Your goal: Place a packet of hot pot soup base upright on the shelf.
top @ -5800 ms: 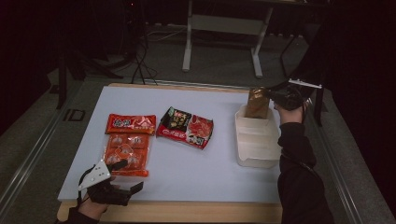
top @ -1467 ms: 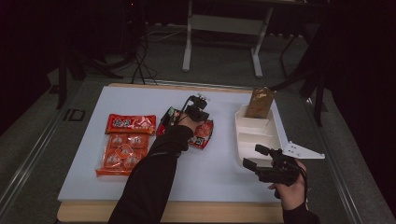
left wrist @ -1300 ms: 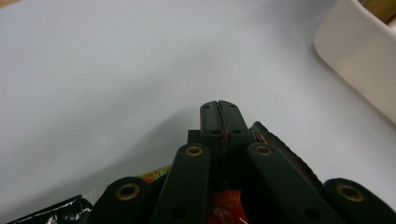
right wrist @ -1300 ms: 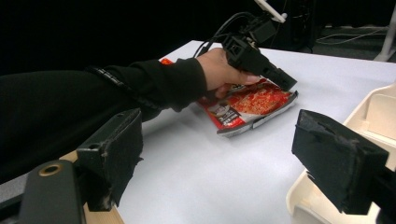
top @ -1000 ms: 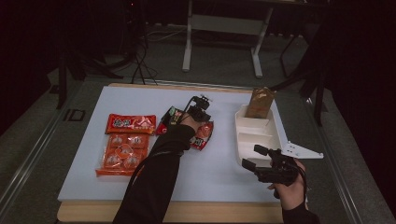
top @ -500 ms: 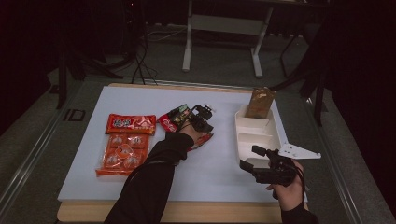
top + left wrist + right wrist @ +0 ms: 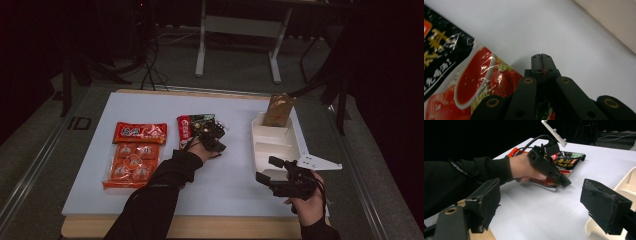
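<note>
The left gripper [image 7: 541, 58], pinched tight on the red snack packet's [image 7: 471, 82] edge, shows closed pads in its own view.

Floor mark [image 7: 80, 123] left of surface reads "ID". Snack packet [image 7: 461, 75]: yellow and white Chinese characters, illegible.

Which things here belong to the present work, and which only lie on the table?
In the work:
- left gripper, shut on the red and black snack packet
- white tray
- brown bag standing in the tray

Lying about:
- red bar packet
- orange multipack
</note>
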Action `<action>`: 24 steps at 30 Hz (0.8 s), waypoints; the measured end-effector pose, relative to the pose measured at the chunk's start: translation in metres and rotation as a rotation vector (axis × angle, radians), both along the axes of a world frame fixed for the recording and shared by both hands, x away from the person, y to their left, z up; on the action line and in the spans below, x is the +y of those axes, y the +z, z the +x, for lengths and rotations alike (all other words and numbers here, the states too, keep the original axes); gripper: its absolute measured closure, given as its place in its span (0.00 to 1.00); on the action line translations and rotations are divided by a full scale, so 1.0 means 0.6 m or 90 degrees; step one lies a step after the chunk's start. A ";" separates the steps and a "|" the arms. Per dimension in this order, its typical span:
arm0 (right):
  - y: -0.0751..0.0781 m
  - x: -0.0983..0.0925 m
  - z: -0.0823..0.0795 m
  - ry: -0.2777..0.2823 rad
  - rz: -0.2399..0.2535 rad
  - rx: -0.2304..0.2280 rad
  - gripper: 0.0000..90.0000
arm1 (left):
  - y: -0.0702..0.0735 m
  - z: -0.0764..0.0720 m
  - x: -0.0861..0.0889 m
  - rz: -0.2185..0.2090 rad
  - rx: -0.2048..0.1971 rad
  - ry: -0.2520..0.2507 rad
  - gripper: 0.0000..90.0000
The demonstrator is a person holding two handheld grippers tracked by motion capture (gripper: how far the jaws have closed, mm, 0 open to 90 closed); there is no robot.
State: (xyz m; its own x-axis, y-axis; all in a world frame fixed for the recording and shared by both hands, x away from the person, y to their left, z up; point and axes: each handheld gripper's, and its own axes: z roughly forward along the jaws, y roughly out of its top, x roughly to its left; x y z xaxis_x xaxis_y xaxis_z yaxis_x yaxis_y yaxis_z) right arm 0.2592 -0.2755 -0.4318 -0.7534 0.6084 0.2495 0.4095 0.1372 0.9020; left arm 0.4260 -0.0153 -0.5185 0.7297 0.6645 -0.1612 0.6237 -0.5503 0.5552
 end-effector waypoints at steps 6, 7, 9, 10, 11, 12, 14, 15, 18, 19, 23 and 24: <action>0.002 0.001 -0.002 0.001 -0.003 -0.001 0.18 | -0.001 -0.012 0.018 -0.007 0.005 -0.003 1.00; 0.002 0.001 -0.002 0.001 -0.003 -0.001 0.18 | -0.001 -0.014 0.020 -0.005 0.003 -0.004 1.00; 0.003 0.000 -0.002 -0.002 -0.002 0.000 0.18 | 0.001 -0.018 0.024 -0.001 0.001 -0.006 1.00; 0.003 0.000 -0.002 -0.001 -0.002 0.001 0.18 | 0.001 -0.020 0.027 0.001 0.001 -0.010 1.00; 0.003 0.000 -0.002 -0.001 -0.002 0.000 0.18 | 0.000 -0.021 0.030 -0.004 0.004 -0.009 1.00; 0.003 0.000 -0.002 -0.002 -0.002 -0.001 0.18 | 0.000 -0.022 0.032 -0.007 0.003 -0.010 1.00; 0.003 0.001 -0.001 -0.001 -0.001 -0.001 0.18 | 0.002 -0.024 0.034 -0.010 -0.004 -0.012 1.00; 0.003 0.001 -0.001 -0.001 -0.001 -0.003 0.18 | 0.003 -0.026 0.034 -0.010 -0.010 -0.013 1.00; 0.004 0.003 -0.003 0.000 -0.003 -0.008 0.18 | 0.012 -0.030 0.044 -0.027 -0.014 -0.009 1.00; 0.004 0.003 -0.003 -0.002 -0.005 -0.013 0.18 | 0.017 -0.031 0.050 -0.029 -0.017 -0.010 1.00; 0.005 0.005 -0.003 0.002 -0.005 -0.016 0.18 | 0.042 -0.032 0.080 -0.060 -0.031 0.006 1.00; 0.005 0.006 -0.003 0.003 -0.007 -0.015 0.18 | 0.042 -0.032 0.080 -0.060 -0.031 0.006 1.00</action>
